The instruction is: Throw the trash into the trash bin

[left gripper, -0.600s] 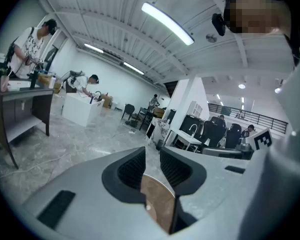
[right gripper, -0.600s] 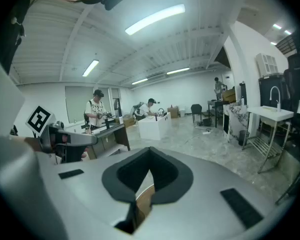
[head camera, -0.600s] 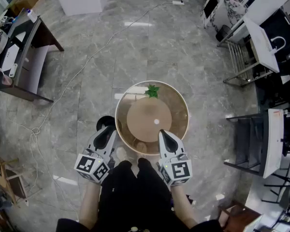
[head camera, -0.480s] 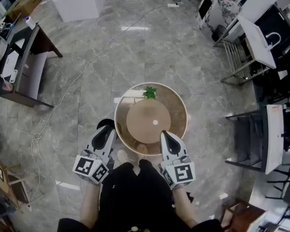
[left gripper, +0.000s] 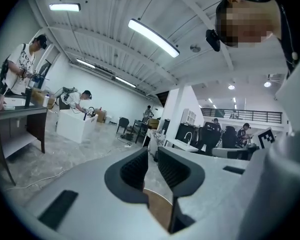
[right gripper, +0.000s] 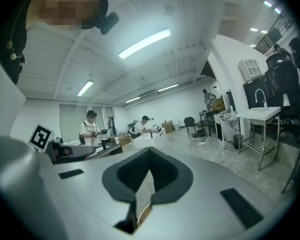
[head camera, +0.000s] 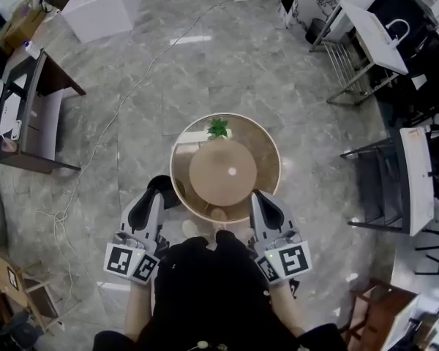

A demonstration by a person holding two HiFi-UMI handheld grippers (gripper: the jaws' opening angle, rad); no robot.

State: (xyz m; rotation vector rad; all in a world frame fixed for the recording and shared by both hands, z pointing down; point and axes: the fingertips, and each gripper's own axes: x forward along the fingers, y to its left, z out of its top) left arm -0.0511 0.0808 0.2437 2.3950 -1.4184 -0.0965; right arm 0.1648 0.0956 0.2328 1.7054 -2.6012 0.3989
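Note:
I see no piece of trash in any view. A black round bin stands on the floor at the left of a round glass-topped table, half hidden by my left gripper. In the left gripper view that gripper is open by a narrow slit, with nothing between its pads. My right gripper is held at the table's near right rim. Its jaws meet in the right gripper view, shut and empty. A small green plant sits at the table's far edge.
A dark desk and a white box stand at the far left, and a cable runs over the grey stone floor. Metal racks and a white sink stand line the right. People work at benches in the distance.
The head view has shifted, so the table sits higher and further left in the frame. Both grippers have spread a little apart and drawn back from the table's rim.

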